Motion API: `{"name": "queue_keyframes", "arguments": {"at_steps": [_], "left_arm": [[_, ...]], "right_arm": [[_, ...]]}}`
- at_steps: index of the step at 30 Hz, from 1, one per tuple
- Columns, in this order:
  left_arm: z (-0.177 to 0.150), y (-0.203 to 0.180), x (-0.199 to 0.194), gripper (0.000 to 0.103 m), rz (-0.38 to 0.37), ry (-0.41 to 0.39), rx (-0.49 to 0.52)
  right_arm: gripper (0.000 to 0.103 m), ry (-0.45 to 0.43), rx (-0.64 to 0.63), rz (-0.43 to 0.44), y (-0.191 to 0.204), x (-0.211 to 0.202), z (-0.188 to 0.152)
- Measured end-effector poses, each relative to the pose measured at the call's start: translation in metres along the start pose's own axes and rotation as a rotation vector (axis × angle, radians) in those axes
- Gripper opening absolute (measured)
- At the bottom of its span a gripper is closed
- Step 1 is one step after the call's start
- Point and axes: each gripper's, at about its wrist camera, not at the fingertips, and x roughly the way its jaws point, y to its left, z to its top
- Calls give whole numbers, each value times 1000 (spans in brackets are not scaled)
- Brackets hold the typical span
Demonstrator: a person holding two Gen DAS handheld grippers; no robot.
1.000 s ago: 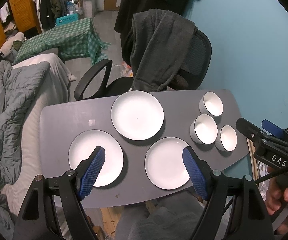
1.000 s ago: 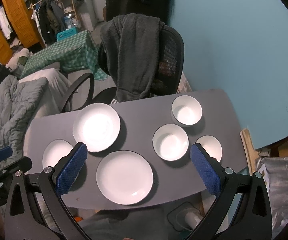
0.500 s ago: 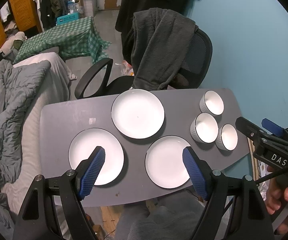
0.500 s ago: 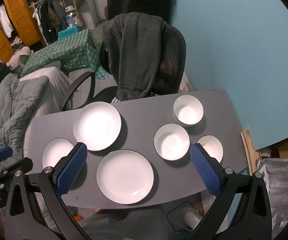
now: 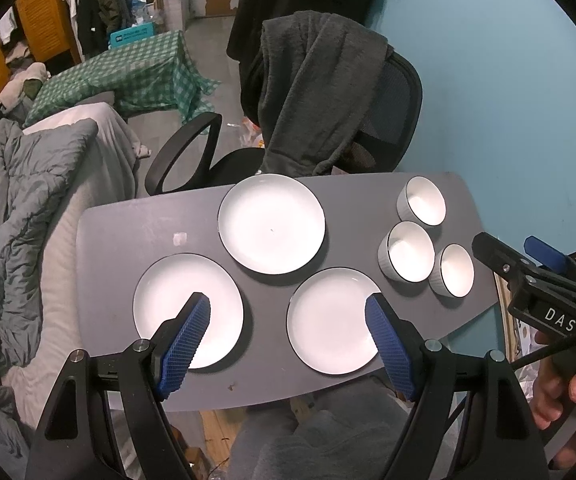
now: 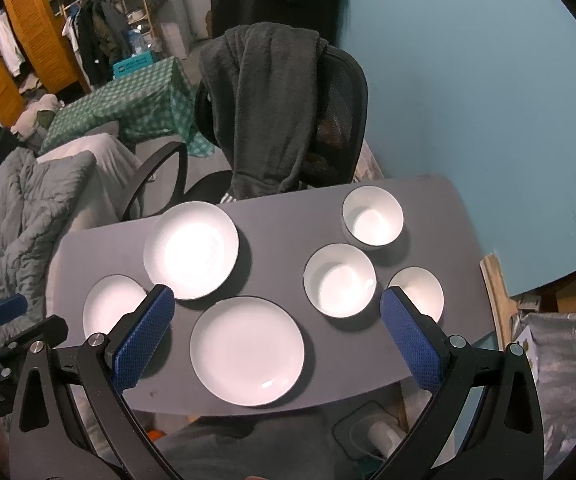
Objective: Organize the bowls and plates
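Three white plates lie on a grey table (image 5: pixel 128 232): a left plate (image 5: pixel 180 304), a far plate (image 5: pixel 271 228) and a near plate (image 5: pixel 330 320). Three white bowls stand at the right: far bowl (image 5: pixel 424 201), middle bowl (image 5: pixel 408 251), near bowl (image 5: pixel 454 270). My left gripper (image 5: pixel 288 340) is open and empty, held high above the near edge. My right gripper (image 6: pixel 278 332) is open and empty, above the near plate (image 6: pixel 247 350) and the bowls (image 6: pixel 340 280). The right gripper also shows in the left wrist view (image 5: pixel 528 276).
A black office chair with a dark grey fleece (image 5: pixel 320 92) stands behind the table. A bed with a grey duvet (image 5: pixel 16 208) lies to the left. A blue wall (image 5: pixel 508 100) is on the right. A green checked cloth (image 5: pixel 128 76) covers furniture further back.
Both grippers have shifted only slightly; the view of the table drifts a little. Plates and bowls have not moved.
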Motion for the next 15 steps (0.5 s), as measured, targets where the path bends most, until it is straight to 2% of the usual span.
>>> {"name": "queue_keyframes", "arguments": {"at_steps": [15], "left_arm": [[1, -2, 1, 81, -3, 2, 8]], "right_arm": [[101, 11, 16, 1, -7, 1, 0]]}}
